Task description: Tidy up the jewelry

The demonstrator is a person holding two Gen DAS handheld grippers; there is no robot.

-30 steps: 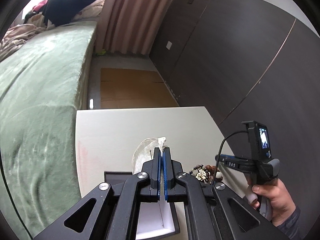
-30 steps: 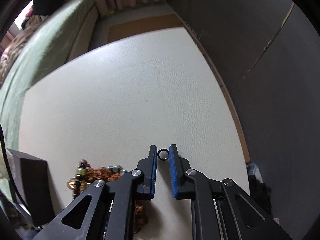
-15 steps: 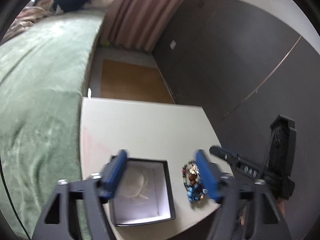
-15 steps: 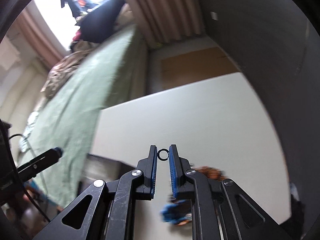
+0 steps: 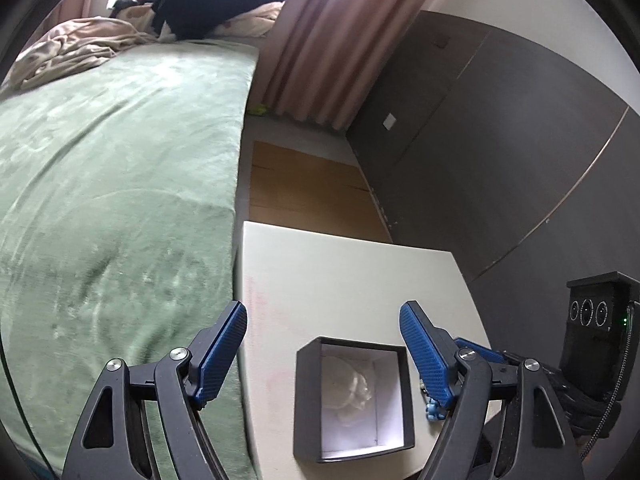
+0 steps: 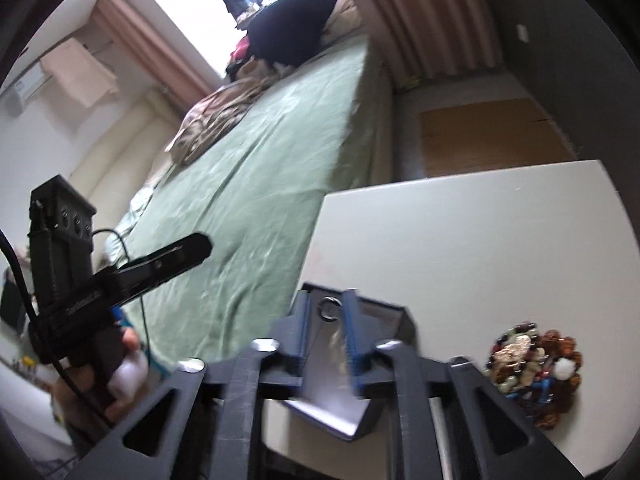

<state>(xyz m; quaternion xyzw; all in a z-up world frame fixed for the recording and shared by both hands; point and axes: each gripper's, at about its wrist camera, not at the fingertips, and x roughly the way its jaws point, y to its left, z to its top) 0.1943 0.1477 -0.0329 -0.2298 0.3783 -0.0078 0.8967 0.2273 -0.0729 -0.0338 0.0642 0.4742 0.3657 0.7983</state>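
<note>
The green bed [image 5: 112, 184] fills the left of the scene, just beside the pale desk [image 5: 340, 276]. Near the desk's near edge sits a small black box [image 5: 407, 400], open-topped and white inside, with crumpled clear wrapping [image 5: 352, 388] in it. It looks light and rigid and would likely slide if nudged. To its right lies a heap of beaded bracelets [image 6: 534, 372], limp and prone to tangling, best pinched across a strand. The left gripper [image 5: 324, 354] hangs spread wide and empty above the box. The right gripper [image 6: 327, 316] pinches a small metal ring [image 6: 329, 308] across its band, over the box. The ring is hard, slick and tiny, so it could easily squirt free.
</note>
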